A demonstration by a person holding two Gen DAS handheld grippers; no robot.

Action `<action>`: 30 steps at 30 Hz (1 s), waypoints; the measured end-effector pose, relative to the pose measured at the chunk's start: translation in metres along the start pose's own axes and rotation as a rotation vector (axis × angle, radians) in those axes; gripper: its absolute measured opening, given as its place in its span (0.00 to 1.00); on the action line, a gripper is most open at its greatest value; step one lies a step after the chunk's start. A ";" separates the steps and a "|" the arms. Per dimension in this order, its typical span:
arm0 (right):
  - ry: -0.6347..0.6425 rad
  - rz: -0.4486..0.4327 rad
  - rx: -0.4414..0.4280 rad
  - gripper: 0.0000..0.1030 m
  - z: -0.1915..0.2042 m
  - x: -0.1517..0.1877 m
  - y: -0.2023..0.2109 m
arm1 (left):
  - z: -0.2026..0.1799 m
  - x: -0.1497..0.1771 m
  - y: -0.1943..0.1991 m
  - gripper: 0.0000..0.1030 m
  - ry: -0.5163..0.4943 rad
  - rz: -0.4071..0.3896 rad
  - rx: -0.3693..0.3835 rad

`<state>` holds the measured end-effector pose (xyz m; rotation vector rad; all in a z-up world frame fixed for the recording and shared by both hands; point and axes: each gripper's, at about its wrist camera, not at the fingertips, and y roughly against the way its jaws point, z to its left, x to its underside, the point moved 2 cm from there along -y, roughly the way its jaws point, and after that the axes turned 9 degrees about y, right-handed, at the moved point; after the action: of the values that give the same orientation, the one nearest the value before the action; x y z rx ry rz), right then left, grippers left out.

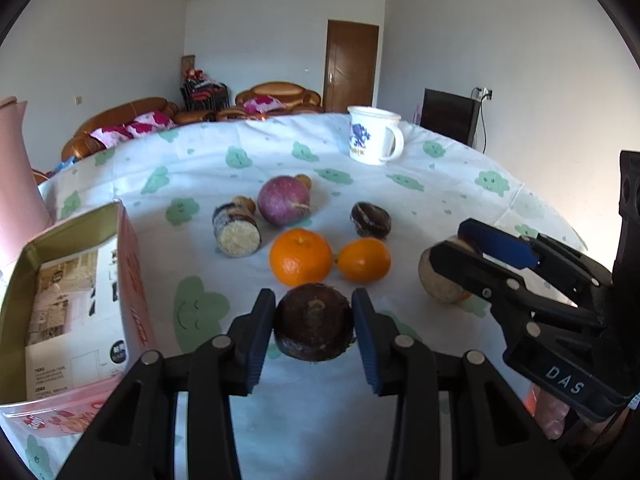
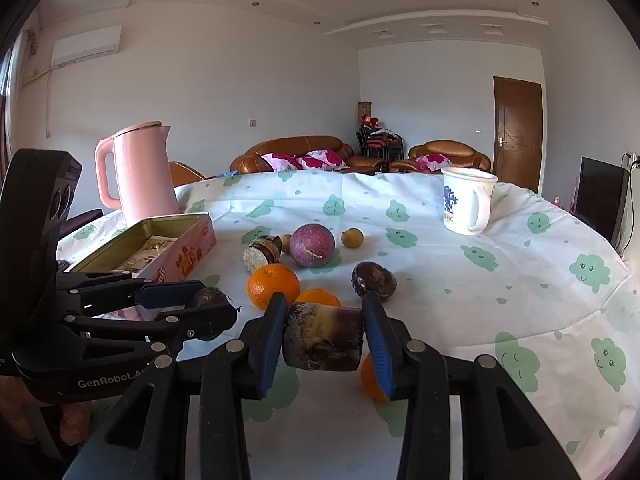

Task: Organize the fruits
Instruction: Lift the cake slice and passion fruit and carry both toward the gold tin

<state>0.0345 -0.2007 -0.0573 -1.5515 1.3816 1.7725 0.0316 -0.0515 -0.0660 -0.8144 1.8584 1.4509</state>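
Note:
My left gripper (image 1: pixel 314 322) is shut on a dark brown round fruit (image 1: pixel 314 320), held just above the tablecloth; it also shows in the right wrist view (image 2: pixel 208 298). My right gripper (image 2: pixel 324 334) is shut on a cut sugarcane piece (image 2: pixel 324 338), whose pale end shows in the left wrist view (image 1: pixel 440 280). On the cloth lie two oranges (image 1: pixel 300 262) (image 1: pixel 364 260), a purple round fruit (image 1: pixel 284 200), another sugarcane piece (image 1: pixel 236 232), another dark fruit (image 1: pixel 370 220) and a small yellow fruit (image 2: pixel 352 237). A third orange (image 2: pixel 370 378) lies under my right gripper.
An open pink tin box (image 1: pixel 80 288) stands at the left with printed paper inside. A pink kettle (image 2: pixel 140 176) stands behind it. A white mug (image 2: pixel 466 200) stands far right. The round table (image 2: pixel 520 280) has a white cloth with green clouds.

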 end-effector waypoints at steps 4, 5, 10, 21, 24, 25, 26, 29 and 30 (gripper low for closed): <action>0.003 -0.007 0.002 0.40 0.000 -0.002 0.002 | 0.000 -0.002 0.006 0.40 -0.002 -0.028 0.002; 0.005 -0.006 0.001 0.40 0.001 -0.002 0.002 | 0.001 -0.002 0.007 0.40 0.000 -0.031 0.004; 0.012 -0.016 -0.002 0.40 0.003 -0.004 0.005 | 0.000 -0.004 0.012 0.40 0.003 -0.054 0.007; 0.023 -0.044 0.000 0.40 0.006 -0.010 0.011 | 0.001 -0.008 0.025 0.40 0.009 -0.117 0.004; 0.027 -0.053 0.001 0.40 0.007 -0.011 0.014 | 0.001 -0.009 0.027 0.40 0.009 -0.129 0.008; 0.028 -0.056 0.001 0.40 0.007 -0.012 0.015 | 0.001 -0.009 0.028 0.40 0.008 -0.134 0.008; 0.030 -0.061 0.001 0.40 0.007 -0.013 0.016 | 0.001 -0.009 0.030 0.40 0.005 -0.140 0.006; 0.035 -0.076 -0.003 0.40 0.009 -0.015 0.019 | -0.001 -0.010 0.033 0.40 -0.001 -0.157 0.004; 0.037 -0.078 -0.003 0.40 0.010 -0.016 0.020 | -0.001 -0.010 0.035 0.40 -0.003 -0.166 0.004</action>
<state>0.0184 -0.1961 -0.0360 -1.6252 1.3181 1.7087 0.0098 -0.0443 -0.0372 -0.9405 1.7460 1.3440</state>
